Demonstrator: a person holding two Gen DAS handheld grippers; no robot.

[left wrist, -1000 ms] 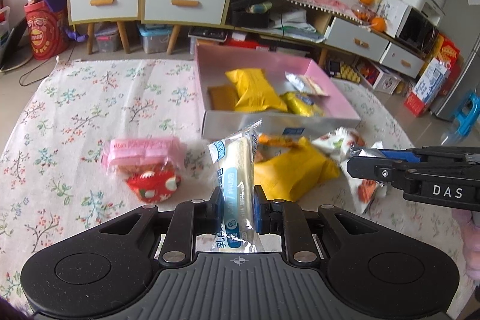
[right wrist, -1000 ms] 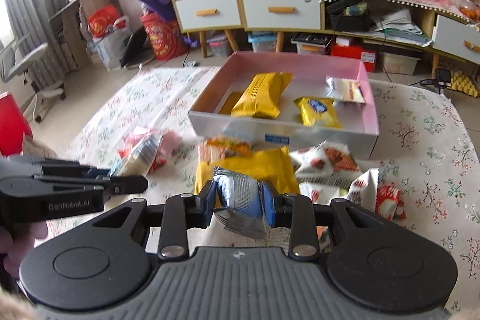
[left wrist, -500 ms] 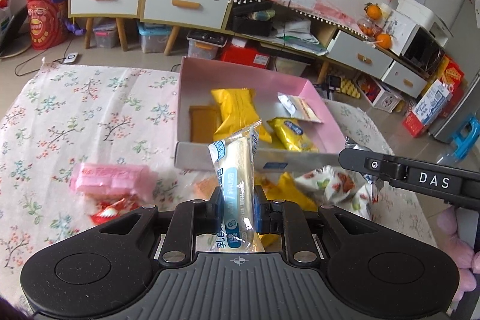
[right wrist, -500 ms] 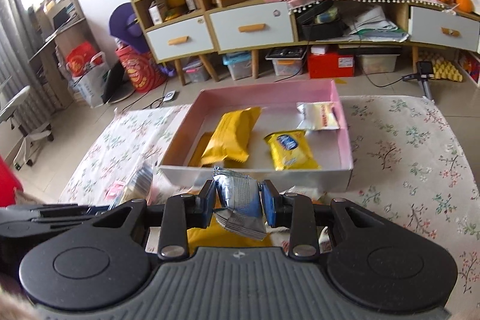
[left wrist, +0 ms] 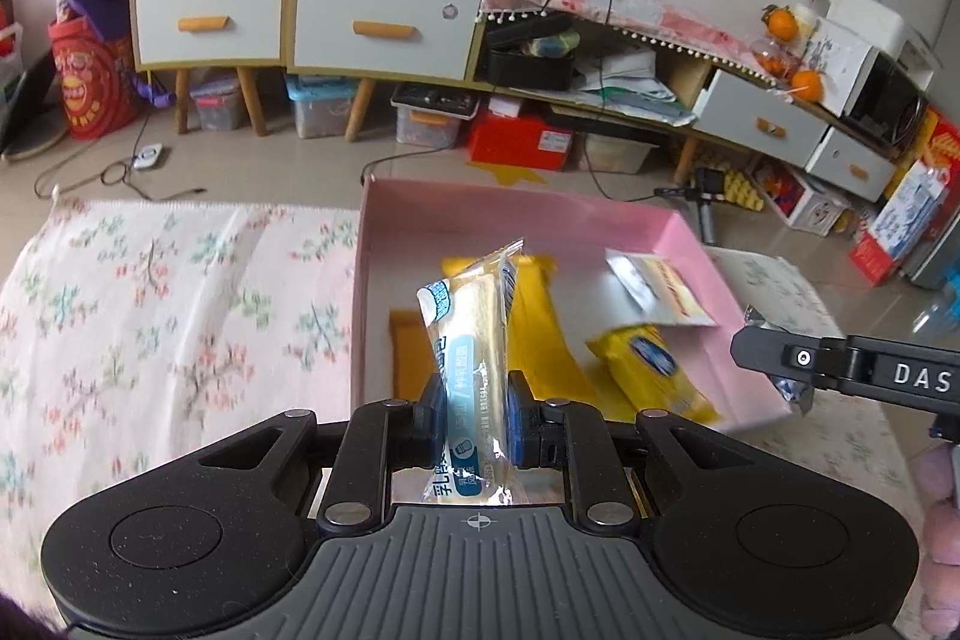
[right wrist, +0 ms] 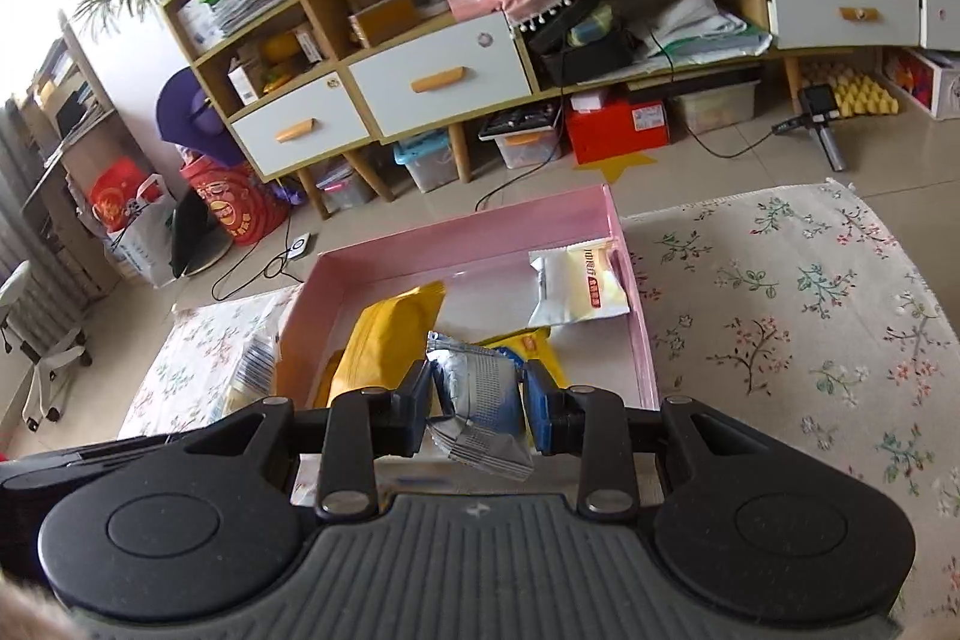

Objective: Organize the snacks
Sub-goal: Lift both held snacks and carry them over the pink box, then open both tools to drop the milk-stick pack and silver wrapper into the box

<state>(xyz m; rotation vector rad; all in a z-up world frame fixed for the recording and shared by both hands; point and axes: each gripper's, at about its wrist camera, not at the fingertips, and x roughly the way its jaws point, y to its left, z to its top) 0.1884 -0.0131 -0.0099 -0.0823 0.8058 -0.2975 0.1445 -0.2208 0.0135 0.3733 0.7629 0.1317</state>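
A long pale snack stick [left wrist: 474, 340] is held tight in the left tongs [left wrist: 474, 421], standing upright. A crinkly silver packet [right wrist: 480, 400] is squeezed in the right tongs [right wrist: 480, 403]. Just past both tongs the pink box [left wrist: 684, 235] is seen on the flowery bench cloth [right wrist: 780, 316]. Inside it, a big yellow bag [right wrist: 390, 334], a small yellow packet [left wrist: 651, 373] and a white packet [right wrist: 579, 292] are laid.
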